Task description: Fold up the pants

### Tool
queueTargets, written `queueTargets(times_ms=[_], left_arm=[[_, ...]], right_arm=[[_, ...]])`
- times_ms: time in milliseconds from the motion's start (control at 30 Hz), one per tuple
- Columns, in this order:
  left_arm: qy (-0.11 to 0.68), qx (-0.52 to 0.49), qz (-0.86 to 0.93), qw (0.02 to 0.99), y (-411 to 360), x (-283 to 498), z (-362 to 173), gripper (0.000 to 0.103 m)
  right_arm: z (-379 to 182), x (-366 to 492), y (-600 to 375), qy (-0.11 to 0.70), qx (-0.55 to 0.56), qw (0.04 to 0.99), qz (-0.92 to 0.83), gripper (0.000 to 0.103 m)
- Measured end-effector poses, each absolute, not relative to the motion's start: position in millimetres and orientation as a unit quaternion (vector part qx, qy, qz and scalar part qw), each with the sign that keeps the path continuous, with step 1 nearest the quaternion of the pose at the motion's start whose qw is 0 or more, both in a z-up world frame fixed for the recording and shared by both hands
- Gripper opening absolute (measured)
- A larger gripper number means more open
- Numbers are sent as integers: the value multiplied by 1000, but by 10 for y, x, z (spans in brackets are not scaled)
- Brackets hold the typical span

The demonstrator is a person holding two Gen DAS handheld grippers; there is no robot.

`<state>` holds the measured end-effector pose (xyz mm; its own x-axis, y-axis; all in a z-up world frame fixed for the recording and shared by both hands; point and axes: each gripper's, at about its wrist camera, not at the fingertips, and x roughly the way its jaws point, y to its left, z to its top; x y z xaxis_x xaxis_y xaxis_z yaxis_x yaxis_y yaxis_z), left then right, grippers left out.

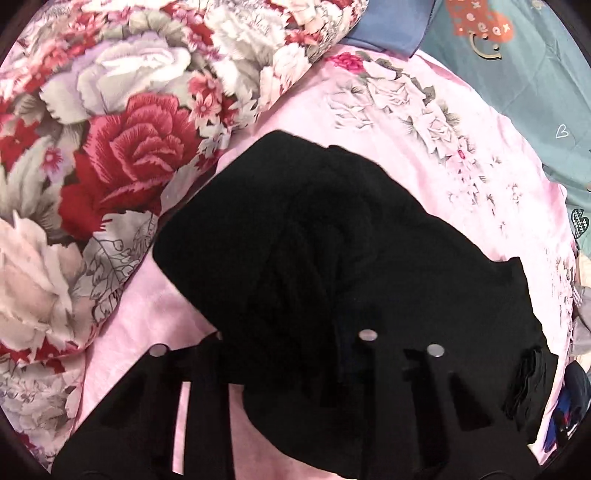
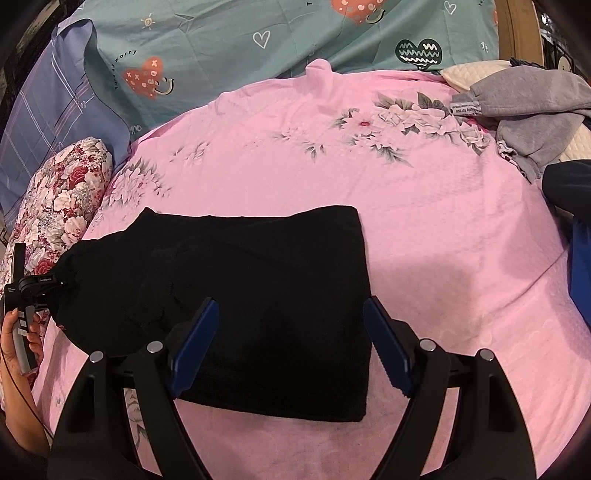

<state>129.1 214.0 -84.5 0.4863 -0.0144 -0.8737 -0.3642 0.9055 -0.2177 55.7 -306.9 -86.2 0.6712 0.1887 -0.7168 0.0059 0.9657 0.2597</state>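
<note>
The black pants (image 2: 258, 280) lie folded into a thick rectangle on the pink floral sheet (image 2: 332, 177). My right gripper (image 2: 291, 325) is open, its blue pads (image 2: 195, 343) spread just above the near edge of the bundle, empty. In the left wrist view the pants (image 1: 314, 258) drape over the left gripper (image 1: 295, 343), whose fingertips are buried in the cloth; the jaws stand close together and appear shut on a fold at the bundle's left end. The left gripper also shows in the right wrist view (image 2: 55, 284), held by a hand (image 2: 18, 339).
A red and white floral pillow (image 1: 110, 166) lies left of the pants. A teal heart-print cover (image 2: 258, 33) and a blue pillow (image 2: 55, 110) lie behind. Grey clothing (image 2: 517, 110) and dark blue clothing (image 2: 569, 206) sit at the right edge.
</note>
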Motion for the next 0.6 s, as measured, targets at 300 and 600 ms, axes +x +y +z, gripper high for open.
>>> queueTargets(times_ms=[300,600], left_arm=[[488,-210,107,840,2116,1168,-731,24],[497,-232,144,824,2285,1034,-760,60]], right_arm=[[-925,609,-3079,413,153,893,87,81],[-772,1260,-2289,432,81,882,173,79]])
